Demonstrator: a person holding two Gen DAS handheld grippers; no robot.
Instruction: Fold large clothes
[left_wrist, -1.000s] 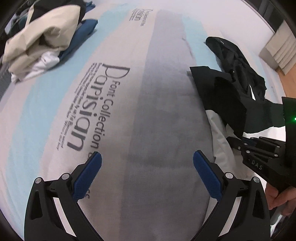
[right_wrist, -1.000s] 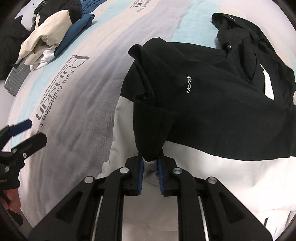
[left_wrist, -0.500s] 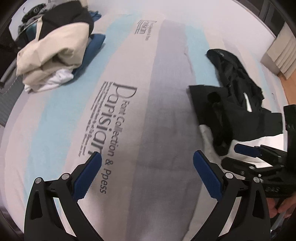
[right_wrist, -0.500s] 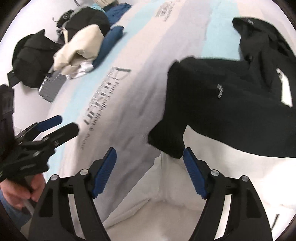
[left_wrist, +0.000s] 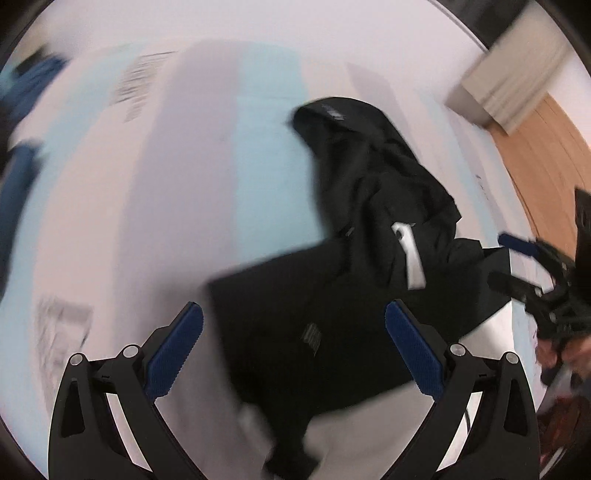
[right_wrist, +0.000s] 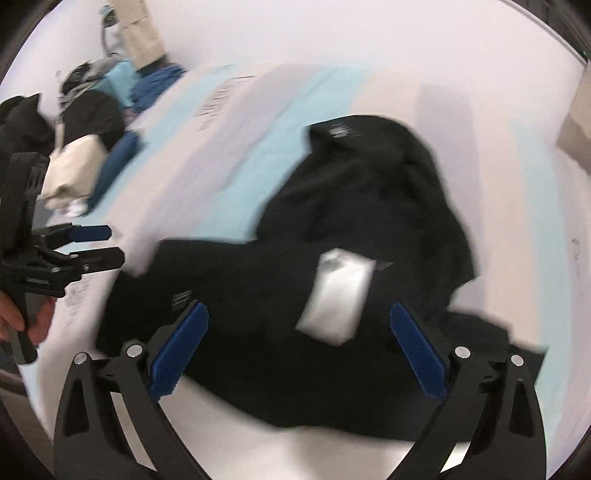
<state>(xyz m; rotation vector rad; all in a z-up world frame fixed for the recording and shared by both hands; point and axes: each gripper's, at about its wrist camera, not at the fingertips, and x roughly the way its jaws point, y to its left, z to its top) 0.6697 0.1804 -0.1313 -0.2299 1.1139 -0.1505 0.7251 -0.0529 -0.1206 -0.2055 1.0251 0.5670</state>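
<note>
1. Both views are motion-blurred; fine detail is unreadable.
2. Left gripper (left_wrist: 293, 349): jaws spread wide, blue pads (left_wrist: 173, 354) apart, nothing between them. It hangs over the near-left part of the jacket.
3. Right gripper (right_wrist: 299, 354): jaws spread wide as well, holding nothing. Its blue pads (right_wrist: 419, 356) frame the dark cloth below.
4. Black-and-white jacket (left_wrist: 354, 280) lies on the bedspread (left_wrist: 122, 206) — black upper part rumpled, a white panel showing at the near edge, toward 6 o'clock in both views.
5. In the left wrist view the jacket fills centre to 3 o'clock; its bunched top end reaches toward 1 o'clock. A white strip (left_wrist: 410, 254) shows amid the black folds.
6. In the right wrist view the jacket (right_wrist: 369, 206) covers the centre; a pale rectangular patch (right_wrist: 338, 295) sits on it between the pads. Small light print shows at its far end, near 12 o'clock — unreadable.
7. Bedspread is striped pale blue, grey and off-white, with blurred dark lettering.
8. Clothes pile (right_wrist: 81, 162) — beige, black, blue pieces — sits at 10 o'clock in the right wrist view, well apart from the jacket.
9. The left gripper also appears at 9 o'clock in the right wrist view (right_wrist: 96, 245), the hand (right_wrist: 22, 317) on its handle; the right one shows at 3 o'clock in the left wrist view (left_wrist: 513, 264).
10. Wood floor (left_wrist: 543, 162) at 2 o'clock in the left wrist view.
</note>
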